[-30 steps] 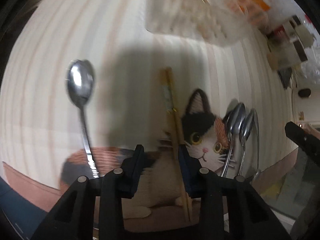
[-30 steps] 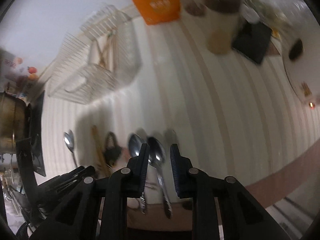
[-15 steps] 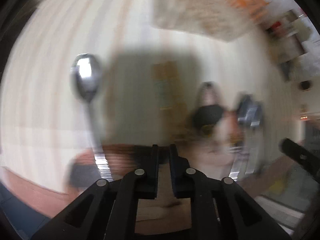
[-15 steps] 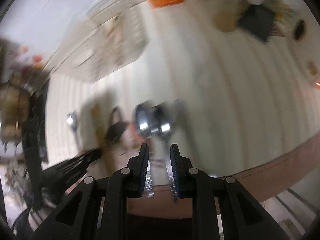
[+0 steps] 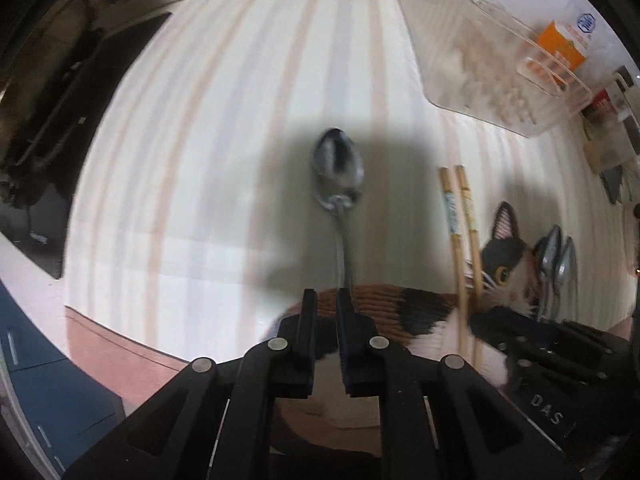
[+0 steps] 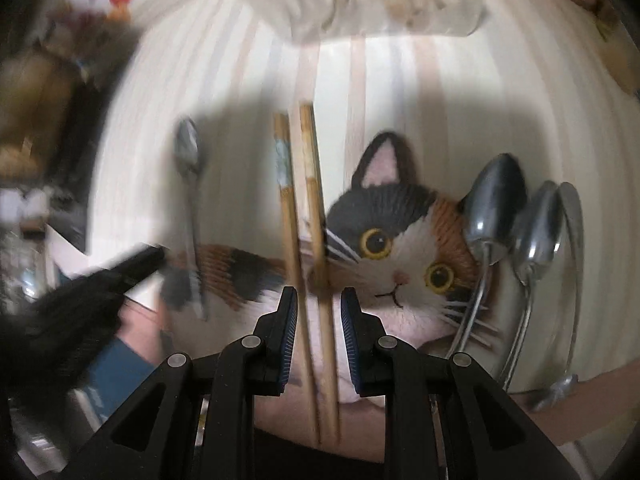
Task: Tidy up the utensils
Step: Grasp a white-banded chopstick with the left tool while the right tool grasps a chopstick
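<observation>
- Utensils lie side by side on a calico cat-shaped woven mat [image 6: 400,240] on the cream striped tabletop [image 5: 224,128]: a single shiny metal spoon [image 5: 339,184], a pair of light wooden chopsticks [image 6: 300,216], and a cluster of grey metal spoons [image 6: 516,232] by the cat's face.
- Single spoon: bowl out on the tabletop, handle running back onto the mat's rust-and-black end.
- Left gripper [image 5: 325,320]: fingers narrowed to a slim gap just left of the spoon's handle end; whether the right finger touches the handle cannot be told.
- Right gripper [image 6: 319,312]: fingers parted, straddling the lower part of both chopsticks, which run between them without clear contact.
- Clear plastic ribbed organiser tray [image 5: 488,52] stands at the table's far side, beyond the chopsticks.
- Orange carton [image 5: 562,46] sits behind the tray.
</observation>
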`<control>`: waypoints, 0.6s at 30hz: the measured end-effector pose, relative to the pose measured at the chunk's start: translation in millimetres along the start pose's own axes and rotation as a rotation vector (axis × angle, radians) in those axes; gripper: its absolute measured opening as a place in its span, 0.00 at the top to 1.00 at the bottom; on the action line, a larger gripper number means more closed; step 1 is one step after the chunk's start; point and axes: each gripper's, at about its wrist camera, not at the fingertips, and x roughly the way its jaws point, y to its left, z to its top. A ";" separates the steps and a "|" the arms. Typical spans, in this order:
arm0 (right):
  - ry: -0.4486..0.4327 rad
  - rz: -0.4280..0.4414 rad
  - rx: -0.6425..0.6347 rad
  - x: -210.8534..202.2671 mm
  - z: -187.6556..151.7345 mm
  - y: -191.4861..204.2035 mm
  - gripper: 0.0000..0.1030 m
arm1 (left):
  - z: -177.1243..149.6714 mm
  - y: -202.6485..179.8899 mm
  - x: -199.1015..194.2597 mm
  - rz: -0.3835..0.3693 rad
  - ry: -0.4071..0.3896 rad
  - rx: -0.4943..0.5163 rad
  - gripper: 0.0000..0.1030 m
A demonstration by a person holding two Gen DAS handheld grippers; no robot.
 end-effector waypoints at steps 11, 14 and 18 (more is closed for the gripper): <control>0.003 -0.156 0.038 -24.4 2.9 -33.1 0.96 | -10.1 -43.6 25.1 -0.125 0.093 0.025 0.91; 0.000 -0.157 0.096 -33.6 1.6 -53.7 0.96 | -11.7 -70.8 39.0 -0.156 0.149 0.070 0.91; -0.002 -0.146 0.135 -40.0 -1.5 -69.9 0.96 | -14.3 -94.3 38.5 -0.114 0.122 0.151 0.80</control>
